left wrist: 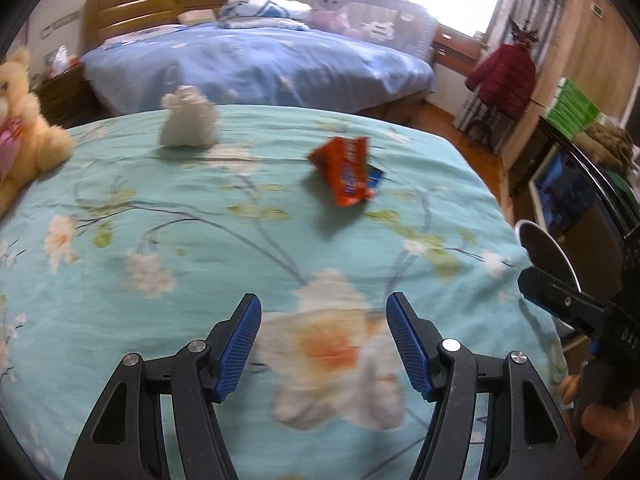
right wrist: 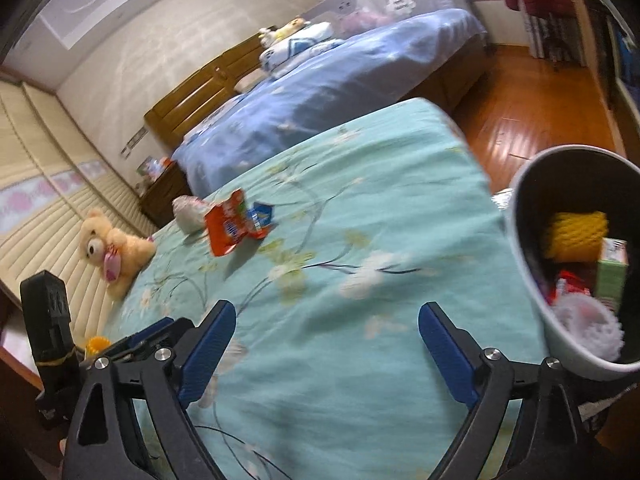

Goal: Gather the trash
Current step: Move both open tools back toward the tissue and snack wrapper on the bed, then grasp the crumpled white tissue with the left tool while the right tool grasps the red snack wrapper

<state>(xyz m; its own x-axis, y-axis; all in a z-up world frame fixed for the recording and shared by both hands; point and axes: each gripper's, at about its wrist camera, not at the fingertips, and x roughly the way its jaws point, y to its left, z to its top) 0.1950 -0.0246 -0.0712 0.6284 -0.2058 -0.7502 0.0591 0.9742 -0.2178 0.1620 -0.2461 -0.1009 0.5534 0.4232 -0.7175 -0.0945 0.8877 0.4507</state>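
Observation:
An orange snack wrapper (left wrist: 346, 172) lies on the teal flowered bedspread (left wrist: 168, 248), right of a crumpled white wad (left wrist: 188, 118) farther back. Both also show in the right wrist view, the wrapper (right wrist: 234, 226) in front of the wad (right wrist: 190, 210). My left gripper (left wrist: 323, 344) is open and empty, low over the bedspread, well short of the wrapper. My right gripper (right wrist: 326, 354) is open and empty over the bed's near part (right wrist: 360, 220). A grey trash bin (right wrist: 532, 276) stands at the right, holding yellow netting (right wrist: 576, 236), a green box and white foam.
A tan teddy bear (left wrist: 24, 128) sits at the bed's left edge, also in the right wrist view (right wrist: 110, 250). A blue bed (left wrist: 260, 64) stands beyond. The bin's rim (left wrist: 554, 248) shows right of the bed. Wooden floor (right wrist: 532, 120) lies to the right.

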